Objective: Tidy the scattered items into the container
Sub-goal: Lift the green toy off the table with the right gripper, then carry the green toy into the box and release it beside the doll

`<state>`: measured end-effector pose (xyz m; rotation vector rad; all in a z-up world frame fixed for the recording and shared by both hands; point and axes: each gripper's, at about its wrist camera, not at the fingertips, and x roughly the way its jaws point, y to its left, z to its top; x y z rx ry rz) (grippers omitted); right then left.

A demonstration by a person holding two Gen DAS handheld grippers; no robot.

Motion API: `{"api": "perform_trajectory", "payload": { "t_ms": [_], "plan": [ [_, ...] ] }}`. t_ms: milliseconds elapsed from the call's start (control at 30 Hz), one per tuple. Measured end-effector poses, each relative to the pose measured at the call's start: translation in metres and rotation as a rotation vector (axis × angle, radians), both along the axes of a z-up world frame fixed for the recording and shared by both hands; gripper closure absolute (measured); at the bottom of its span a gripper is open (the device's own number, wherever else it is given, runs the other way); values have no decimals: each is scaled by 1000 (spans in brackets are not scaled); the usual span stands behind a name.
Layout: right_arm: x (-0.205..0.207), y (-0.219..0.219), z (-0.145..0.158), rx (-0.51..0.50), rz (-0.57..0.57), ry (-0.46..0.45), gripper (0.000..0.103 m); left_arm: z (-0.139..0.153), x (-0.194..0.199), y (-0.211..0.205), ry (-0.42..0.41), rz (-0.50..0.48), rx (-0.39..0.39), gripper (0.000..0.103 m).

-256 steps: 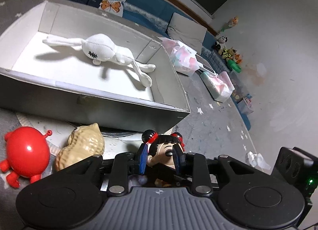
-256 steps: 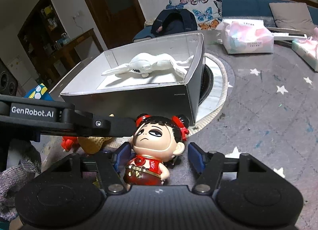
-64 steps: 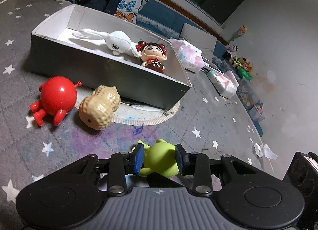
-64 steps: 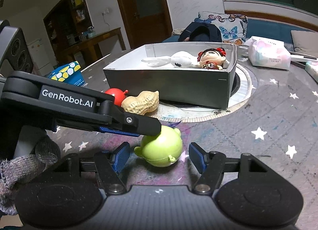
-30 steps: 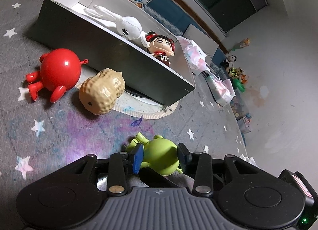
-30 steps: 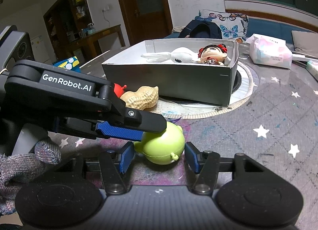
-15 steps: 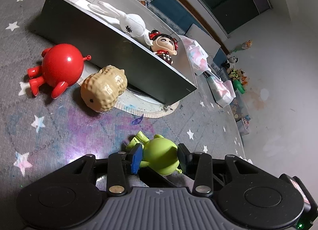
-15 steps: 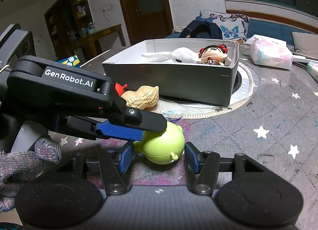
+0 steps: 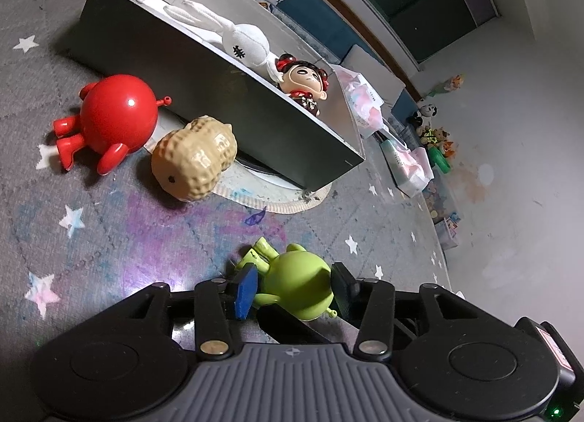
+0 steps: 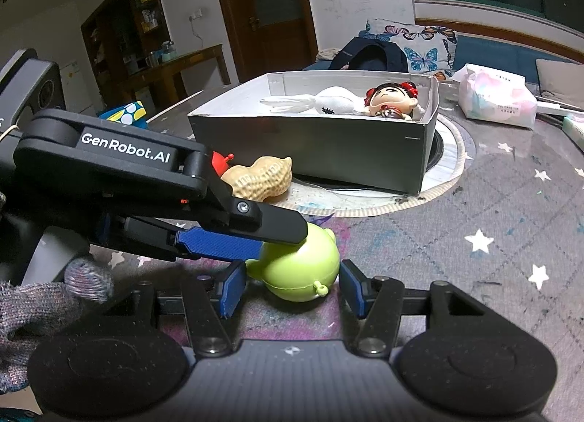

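2 toys boxed: a white rabbit (image 9: 241, 39) and a red-bowed doll (image 9: 304, 81) lie in the grey box (image 9: 219, 101), well ahead of both tongs; the doll sat between the tongs 8.5 s ago.
Change in 2 s: both tongs have closed in around the green toy (image 9: 295, 285).
Left tongs (image 9: 292, 289): pads touch or nearly touch the toy's sides; a firm grip cannot be told.
Right tongs (image 10: 292, 287): part open, a gap at each side, holding nothing.
Green toy: on the star mat (image 10: 511, 225), between both pairs of fingers.
Left to tidy: 3 toys, counting the peanut (image 9: 193, 157) and red toy (image 9: 109, 121) ahead-left beside the box.
Meaning: likely the green toy's pickup comes next.
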<state>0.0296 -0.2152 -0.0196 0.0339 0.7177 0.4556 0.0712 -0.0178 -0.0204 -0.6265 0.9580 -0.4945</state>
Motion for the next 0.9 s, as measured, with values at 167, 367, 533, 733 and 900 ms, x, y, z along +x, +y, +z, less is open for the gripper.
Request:
{"api": "perform_trajectory", "payload": {
  "t_ms": [167, 367, 533, 733, 900],
  "plan": [
    [-3, 3, 2, -19, 0, -12, 47, 5, -4, -3, -28, -13, 22, 61],
    [-7, 3, 11, -23, -1, -40, 47, 15, -6, -2, -59, -18, 13, 61],
    [-6, 3, 23, -25, -1, -75, 47, 28, -6, -2, -94, -16, 8, 61],
    [1, 2, 46, -25, -9, -137, 47, 54, 3, -3, -164, -13, -4, 61],
    [19, 5, 66, -28, -11, -182, 47, 74, 20, -4, -212, -5, -8, 61]
  ]
}}
